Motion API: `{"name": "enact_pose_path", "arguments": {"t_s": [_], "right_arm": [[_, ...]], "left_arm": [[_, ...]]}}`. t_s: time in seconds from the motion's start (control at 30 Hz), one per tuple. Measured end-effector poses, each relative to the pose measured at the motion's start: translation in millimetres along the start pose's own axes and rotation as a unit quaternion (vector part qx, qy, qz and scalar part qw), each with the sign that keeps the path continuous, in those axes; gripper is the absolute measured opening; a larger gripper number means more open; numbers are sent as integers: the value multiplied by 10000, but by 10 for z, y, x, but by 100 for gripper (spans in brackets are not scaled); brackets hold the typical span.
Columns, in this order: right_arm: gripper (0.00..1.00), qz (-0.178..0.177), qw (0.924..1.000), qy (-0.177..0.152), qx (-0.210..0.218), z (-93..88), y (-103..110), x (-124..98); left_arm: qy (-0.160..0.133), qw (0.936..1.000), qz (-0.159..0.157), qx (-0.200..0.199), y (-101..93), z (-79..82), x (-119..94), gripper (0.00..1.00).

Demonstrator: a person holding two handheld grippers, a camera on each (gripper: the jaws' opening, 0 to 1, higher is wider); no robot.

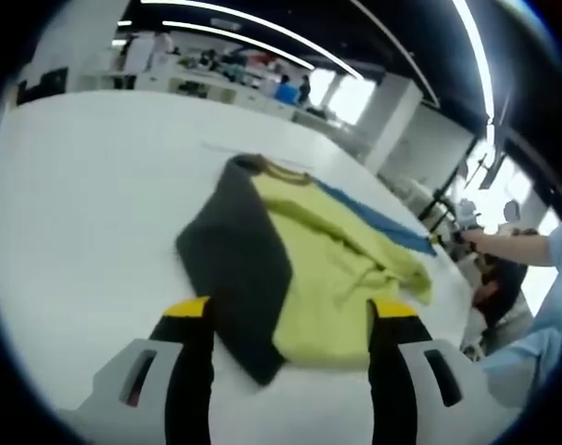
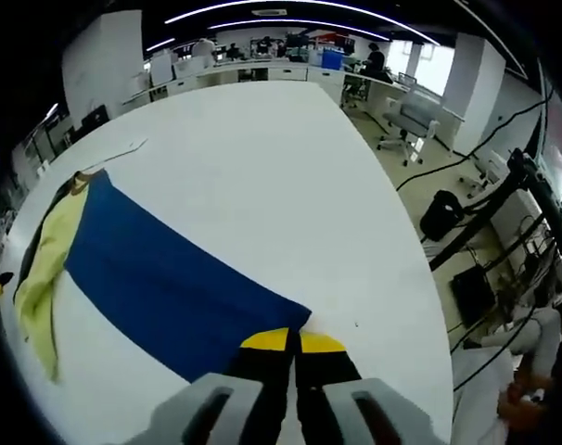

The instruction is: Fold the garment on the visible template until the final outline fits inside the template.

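Note:
A garment with dark grey (image 1: 235, 260), yellow-green (image 1: 323, 278) and blue (image 1: 374, 218) panels lies half folded on the white table (image 1: 86, 185). My left gripper (image 1: 290, 311) is open, its jaws standing either side of the garment's near edge with cloth showing between them. In the right gripper view the blue panel (image 2: 160, 269) lies flat, with the yellow-green part (image 2: 44, 264) at the left. My right gripper (image 2: 293, 341) has its jaws pressed together on the blue panel's corner (image 2: 295, 320). It also appears in the left gripper view as the right gripper (image 1: 439, 239), held by a hand.
A thin line (image 2: 123, 148) is marked on the table beyond the garment's collar. The table's right edge (image 2: 402, 222) drops to a floor with chairs and cables. Desks and people stand at the back of the room. A person's sleeve (image 1: 550, 306) is at the right.

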State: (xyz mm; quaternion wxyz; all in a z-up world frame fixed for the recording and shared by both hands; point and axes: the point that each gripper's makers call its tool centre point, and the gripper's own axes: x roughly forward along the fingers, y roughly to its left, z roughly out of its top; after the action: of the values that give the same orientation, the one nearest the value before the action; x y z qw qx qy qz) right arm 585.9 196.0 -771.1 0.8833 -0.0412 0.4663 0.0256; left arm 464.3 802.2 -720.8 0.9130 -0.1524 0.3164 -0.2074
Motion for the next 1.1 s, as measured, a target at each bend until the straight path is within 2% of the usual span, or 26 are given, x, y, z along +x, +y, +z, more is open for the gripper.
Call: {"name": "enact_pose_path", "arguments": {"t_s": [0.3, 0.53, 0.7, 0.8, 0.83, 0.87, 0.9, 0.93, 0.97, 1.03, 1.1], "right_arm": [[0, 43, 9999, -25, 92, -18, 18, -3], [3, -27, 10000, -64, -10, -24, -16, -7], [21, -248, 9994, -221, -86, -2, -59, -54], [33, 11, 9988, -460, -140, 71, 51, -87], [37, 22, 9975, -662, -227, 135, 89, -114], [43, 38, 9973, -676, -281, 139, 99, -124], [46, 122, 9954, -860, -409, 199, 155, -157], [49, 173, 9948, -911, -432, 231, 139, -125], [52, 364, 9928, -1035, -486, 275, 198, -119], [59, 503, 9925, -1028, -436, 249, 336, -204], [66, 836, 9857, -1368, -520, 368, 447, -217]], "left_arm": [[2, 10000, 12, -33, -7, -42, 4, 62], [-26, 10000, 16, -52, -5, -45, -21, 62], [-31, 10000, 32, -46, -6, -44, -46, 62], [-66, 10000, 40, -57, -14, -35, -61, 62], [-72, 9999, 47, -57, -17, -36, -66, 62], [-77, 9999, 48, -60, -19, -36, -68, 62], [-82, 9999, 47, -64, -20, -37, -70, 62], [-82, 9999, 47, -62, -22, -38, -71, 62], [-86, 9999, 46, -52, -31, -38, -76, 62], [-90, 9999, 37, -50, -40, -37, -81, 62], [-104, 9999, 32, -52, -40, -31, -87, 62]]}}
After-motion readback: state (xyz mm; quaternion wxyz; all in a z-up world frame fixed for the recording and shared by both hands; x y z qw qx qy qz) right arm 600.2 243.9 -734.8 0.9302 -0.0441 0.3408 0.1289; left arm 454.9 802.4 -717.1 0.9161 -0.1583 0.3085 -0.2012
